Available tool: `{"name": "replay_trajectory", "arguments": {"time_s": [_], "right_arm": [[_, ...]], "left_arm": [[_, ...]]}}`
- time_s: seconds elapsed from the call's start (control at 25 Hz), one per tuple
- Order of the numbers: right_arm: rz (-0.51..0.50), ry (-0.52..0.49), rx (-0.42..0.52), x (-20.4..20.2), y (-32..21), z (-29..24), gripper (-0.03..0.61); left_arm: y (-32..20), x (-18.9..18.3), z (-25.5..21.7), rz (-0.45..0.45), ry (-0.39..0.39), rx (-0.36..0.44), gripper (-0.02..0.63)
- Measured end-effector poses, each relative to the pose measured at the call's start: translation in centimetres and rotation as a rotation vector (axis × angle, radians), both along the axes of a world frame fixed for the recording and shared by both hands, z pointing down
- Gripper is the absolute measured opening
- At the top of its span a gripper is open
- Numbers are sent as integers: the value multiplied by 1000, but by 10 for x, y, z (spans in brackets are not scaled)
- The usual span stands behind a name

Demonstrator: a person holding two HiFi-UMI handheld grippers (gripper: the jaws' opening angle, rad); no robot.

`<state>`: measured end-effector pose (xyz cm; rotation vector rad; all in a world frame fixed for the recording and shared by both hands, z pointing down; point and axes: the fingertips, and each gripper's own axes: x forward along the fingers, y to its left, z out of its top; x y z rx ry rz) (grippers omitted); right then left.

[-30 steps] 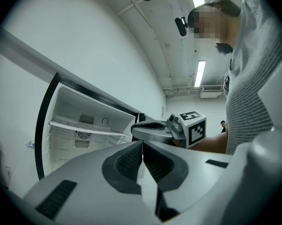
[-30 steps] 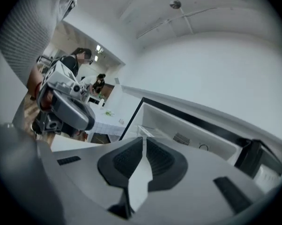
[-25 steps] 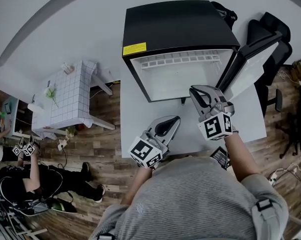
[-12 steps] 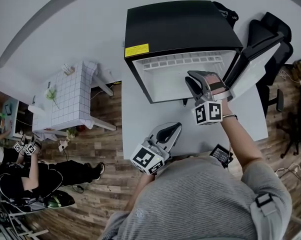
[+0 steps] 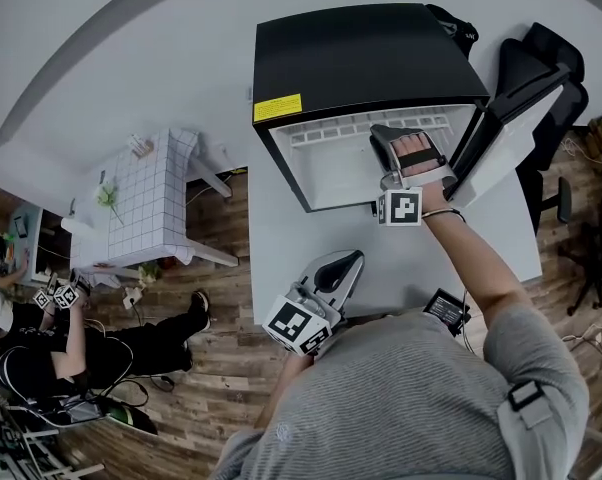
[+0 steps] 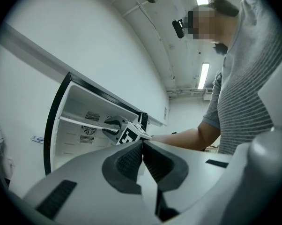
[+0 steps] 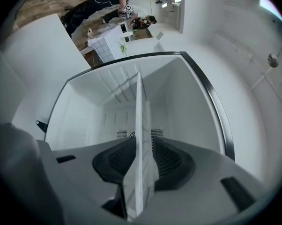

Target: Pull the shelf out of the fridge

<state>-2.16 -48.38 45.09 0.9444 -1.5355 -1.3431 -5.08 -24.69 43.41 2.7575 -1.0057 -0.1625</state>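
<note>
The right hand-held gripper (image 6: pixel 109 124) hides part of the shelf (image 6: pixel 77 121)

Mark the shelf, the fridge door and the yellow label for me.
shelf (image 7: pixel 141 116): right gripper view, front edge.
door (image 5: pixel 511 143): head view, white inner face.
label (image 5: pixel 278 107): head view, its middle.

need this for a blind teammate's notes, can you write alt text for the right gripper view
The right gripper, whose fingers have just been opening, straddles the front edge of a thin white shelf without visibly pinching it. The shelf shows edge-on as an upright strip. Behind it is the white inside of the open fridge, with vents in the back wall.
</note>
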Motion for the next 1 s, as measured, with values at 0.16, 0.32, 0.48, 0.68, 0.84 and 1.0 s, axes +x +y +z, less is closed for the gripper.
{"name": "replay_trajectory", "arguments": {"time_s": [0.16, 0.32, 0.48, 0.68, 0.84, 1.0], "right_arm": [[1, 23, 3, -1, -3, 0, 107], [6, 23, -34, 2, 0, 8, 107], [39, 61, -43, 4, -11, 17, 138], [35, 18, -30, -7, -24, 4, 147], [39, -4, -47, -15, -37, 6, 150], [54, -2, -40, -17, -49, 8, 150]], "left_arm": [[-2, 1, 0, 7, -1, 1, 12], [-5, 0, 0, 10, 0, 1, 11], [-11, 1, -2, 19, 11, 3, 11], [-21, 8, -11, 50, 10, 33, 12], [-20, 12, -16, 57, 11, 41, 12], [-13, 15, -10, 69, 2, 28, 12]]}}
